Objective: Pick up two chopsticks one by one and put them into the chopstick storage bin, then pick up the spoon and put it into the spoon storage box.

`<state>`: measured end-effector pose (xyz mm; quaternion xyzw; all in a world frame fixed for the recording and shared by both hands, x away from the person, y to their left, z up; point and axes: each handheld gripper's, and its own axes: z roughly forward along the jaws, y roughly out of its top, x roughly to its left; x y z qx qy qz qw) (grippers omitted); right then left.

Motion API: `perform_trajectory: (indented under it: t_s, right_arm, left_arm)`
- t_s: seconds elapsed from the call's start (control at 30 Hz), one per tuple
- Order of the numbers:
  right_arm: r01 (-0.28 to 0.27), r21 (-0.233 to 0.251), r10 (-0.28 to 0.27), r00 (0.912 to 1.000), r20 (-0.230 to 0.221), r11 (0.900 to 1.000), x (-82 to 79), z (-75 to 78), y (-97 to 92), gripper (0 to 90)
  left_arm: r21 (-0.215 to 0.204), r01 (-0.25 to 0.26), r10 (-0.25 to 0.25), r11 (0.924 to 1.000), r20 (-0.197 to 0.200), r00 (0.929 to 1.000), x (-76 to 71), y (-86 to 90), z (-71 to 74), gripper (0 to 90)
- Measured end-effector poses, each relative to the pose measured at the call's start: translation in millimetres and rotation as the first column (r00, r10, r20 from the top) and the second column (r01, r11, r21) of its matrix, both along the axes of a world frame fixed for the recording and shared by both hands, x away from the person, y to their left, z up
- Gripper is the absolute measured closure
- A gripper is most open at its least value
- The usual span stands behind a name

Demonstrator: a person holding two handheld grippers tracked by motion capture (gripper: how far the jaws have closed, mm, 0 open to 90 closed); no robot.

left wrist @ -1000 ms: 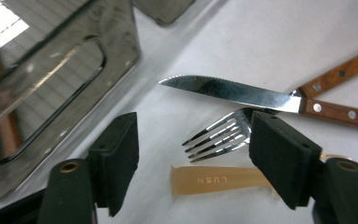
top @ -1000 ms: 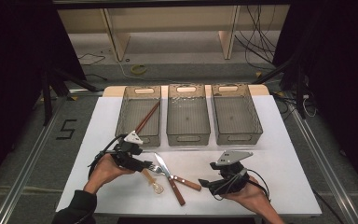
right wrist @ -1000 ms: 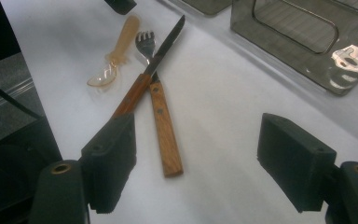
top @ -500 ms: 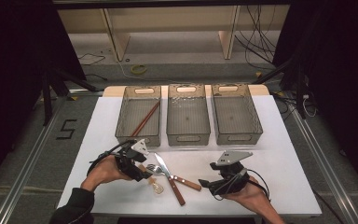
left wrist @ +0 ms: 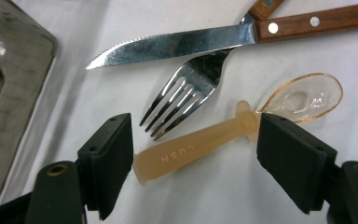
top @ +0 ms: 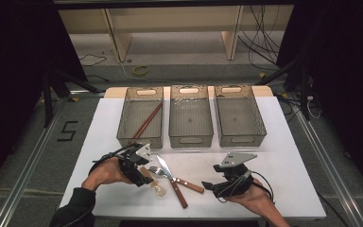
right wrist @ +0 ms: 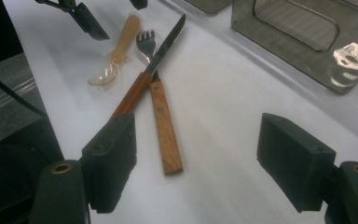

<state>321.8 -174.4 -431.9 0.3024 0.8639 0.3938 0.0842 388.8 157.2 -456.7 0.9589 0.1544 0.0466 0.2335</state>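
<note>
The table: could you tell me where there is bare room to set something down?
Free: the table right of the right claw, and the left strip beside the left bin. Crowded: between the claws, where knife, fork and spoon lie.

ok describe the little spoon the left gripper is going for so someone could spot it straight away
On the white table, look in front of the leftmost of the three grey bins, where cutlery lies in a small cluster. The spoon lies between the open jaws of the left gripper, beside the fork and knife. It alone is translucent amber plastic, with a stubby handle.
</note>
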Motion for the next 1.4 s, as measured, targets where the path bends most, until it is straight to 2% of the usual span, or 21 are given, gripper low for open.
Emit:
perform_trajectory:
  t_s: [0.07,0.33,0.37,0.53,0.67,0.77,0.8,0.9,1.13,1.23,1.3,1.4]
  right_arm:
    - [0.000,0.001,0.000,1.0000,0.000,1.0000,-0.1,0.0,-0.4,29.2]
    - [-0.001,0.002,0.001,1.0000,-0.005,1.0000,0.8,-0.5,-1.1,29.2]
    - [-0.001,0.002,0.001,1.0000,-0.003,1.0000,0.9,-0.5,-1.2,29.2]
    - [0.001,0.003,-0.001,1.0000,-0.006,1.0000,1.4,-0.6,-1.2,29.2]
    - [0.003,0.003,-0.003,0.9999,-0.010,1.0000,1.6,-1.0,-0.7,29.2]
    - [0.004,0.004,-0.004,0.9999,-0.010,1.0000,1.7,-1.1,-0.6,29.2]
    - [0.004,0.004,-0.004,0.9999,-0.011,1.0000,1.6,-1.2,-0.6,29.2]
    - [0.003,0.002,-0.003,1.0000,-0.009,1.0000,1.3,-1.0,-1.1,29.2]
    - [0.008,0.006,-0.007,0.9999,-0.014,1.0000,2.0,-1.5,-2.4,29.3]
    - [0.007,0.006,-0.007,0.9999,-0.015,1.0000,2.7,-1.9,-2.7,29.4]
    - [0.004,0.001,-0.004,0.9999,-0.016,1.0000,3.0,-2.2,-2.6,29.4]
    - [0.006,0.000,-0.006,0.9998,-0.017,1.0000,3.0,-2.3,-3.0,29.4]
  left_arm:
    - [0.024,0.009,-0.009,0.9997,0.008,0.9999,0.6,-0.2,0.5,26.5]
    - [0.048,0.028,-0.028,0.9985,0.018,0.9994,1.6,-0.7,3.1,26.4]
    - [0.042,0.027,-0.028,0.9987,0.016,0.9995,1.4,-1.4,2.1,26.4]
    - [0.068,0.045,-0.046,0.9967,0.019,0.9988,3.5,-2.9,0.7,26.8]
    - [0.072,0.044,-0.046,0.9964,0.013,0.9989,4.8,-3.1,-2.8,27.2]
    - [0.095,0.061,-0.062,0.9936,0.008,0.9980,6.9,-3.5,-5.5,27.4]
    - [0.088,0.056,-0.057,0.9945,0.010,0.9983,7.8,-3.6,-7.2,27.4]
    - [0.113,0.083,-0.084,0.9901,-0.001,0.9965,11.3,-3.8,-9.7,27.8]
    - [0.109,0.113,-0.110,0.9876,-0.032,0.9934,14.7,-4.8,-12.3,28.1]
    - [0.126,0.136,-0.130,0.9827,-0.052,0.9901,14.4,-6.8,-13.8,28.3]
    - [0.151,0.149,-0.143,0.9772,-0.052,0.9884,15.1,-8.9,-15.9,27.9]
    - [0.163,0.149,-0.141,0.9754,-0.059,0.9883,15.9,-10.4,-17.1,29.1]
